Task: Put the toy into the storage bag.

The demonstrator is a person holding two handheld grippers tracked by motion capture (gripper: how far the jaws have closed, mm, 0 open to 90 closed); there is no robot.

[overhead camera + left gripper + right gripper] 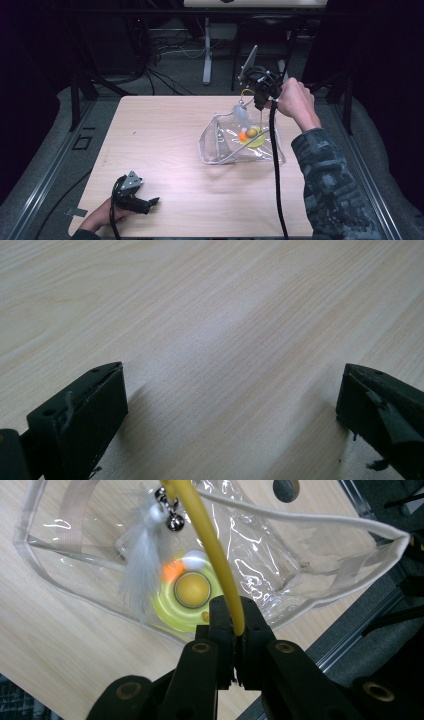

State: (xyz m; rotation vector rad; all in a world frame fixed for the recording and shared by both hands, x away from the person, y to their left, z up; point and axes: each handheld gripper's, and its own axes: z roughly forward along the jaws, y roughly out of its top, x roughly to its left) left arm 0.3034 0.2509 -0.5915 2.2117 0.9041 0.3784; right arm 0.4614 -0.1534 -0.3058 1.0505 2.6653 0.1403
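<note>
The right tongs (pixel 234 630) pinch the yellow wand (pixel 212 545) low — light, whippy, feather (pixel 140 575) dangling over the clear bag (pixel 320 565) — while the left tongs (pixel 230 405) gape empty.

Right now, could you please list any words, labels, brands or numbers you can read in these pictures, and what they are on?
None: no readable text in any view.
Clear pouch: no print or label visible.
Yellow wand held in the right tool: plain.
Left tool and table: no markings.
</note>
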